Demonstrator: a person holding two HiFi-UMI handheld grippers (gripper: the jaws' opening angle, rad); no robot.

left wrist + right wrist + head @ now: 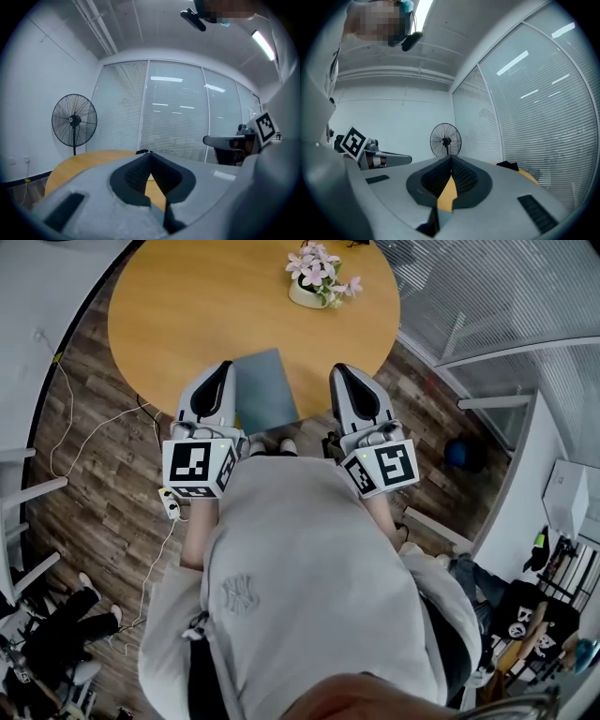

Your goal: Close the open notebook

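A grey-blue notebook (265, 390) lies flat with its cover up at the near edge of the round wooden table (187, 306). It sits between my two grippers. My left gripper (223, 371) is held level just left of it, jaws together and empty (150, 154). My right gripper (342, 373) is held level just right of it, its jaws also meeting at the tip with nothing between them (451, 157). Both point across the table, above its surface. Each gripper view shows the other gripper off to the side, the right gripper (229, 140) and the left gripper (386, 159).
A white pot of pink flowers (317, 277) stands at the table's far side. A pedestal fan (74, 119) stands beyond the table by a glass wall with blinds (173, 112). Cables (84, 446) trail over the wooden floor at left.
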